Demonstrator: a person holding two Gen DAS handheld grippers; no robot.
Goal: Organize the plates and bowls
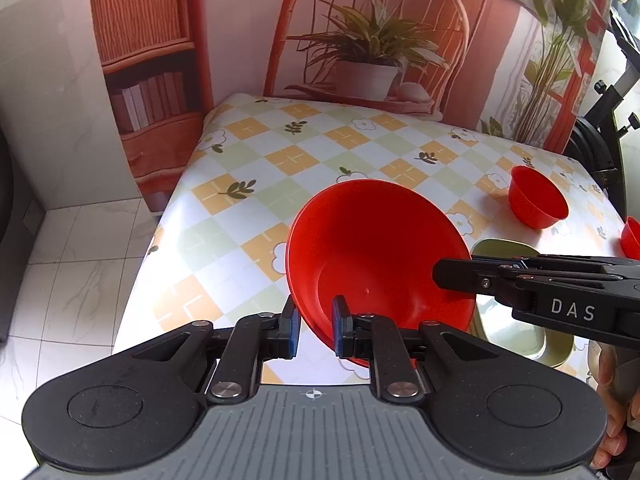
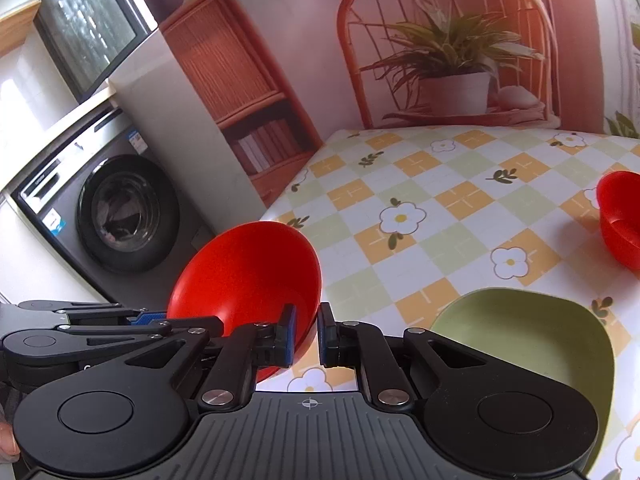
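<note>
Tilting steeply above the near left part of the worktop (image 1: 248, 148), the large red bowl (image 1: 372, 256) faces its hollow toward the left wrist camera, lifted clear of the checked cloth. The left tool (image 1: 316, 330) pinches the bowl's near rim: one blue-padded finger sits inside the hollow, the other outside the wall, jaws drawn close on the thin edge. The right tool (image 1: 452, 276) comes in from the right side, and its black tip lies over the bowl's right rim; in the right wrist view the right tool (image 2: 307, 336) has its left finger against the inner side of the bowl (image 2: 248, 276) and its right finger outside the wall, with a narrow gap between the pads, so it appears to grip the rim too, though I cannot tell how firmly.

Just beside the bowl, lower right, a pale green plate (image 1: 516, 332) with a raised rim rests flat on the worktop, partly hidden behind the bowl and the right tool. Farther right stands a small red bowl (image 1: 538, 196), upright, well apart from the lifted one, and the edge of another red bowl (image 1: 632, 238) shows at the frame's border.

A printed backdrop (image 1: 376, 40) of a rattan chair and potted plant stands behind the worktop. A washing machine (image 2: 120, 216) sits on the tiled floor to the left. Fingers of a hand (image 1: 610, 412) hold the right tool's handle.
</note>
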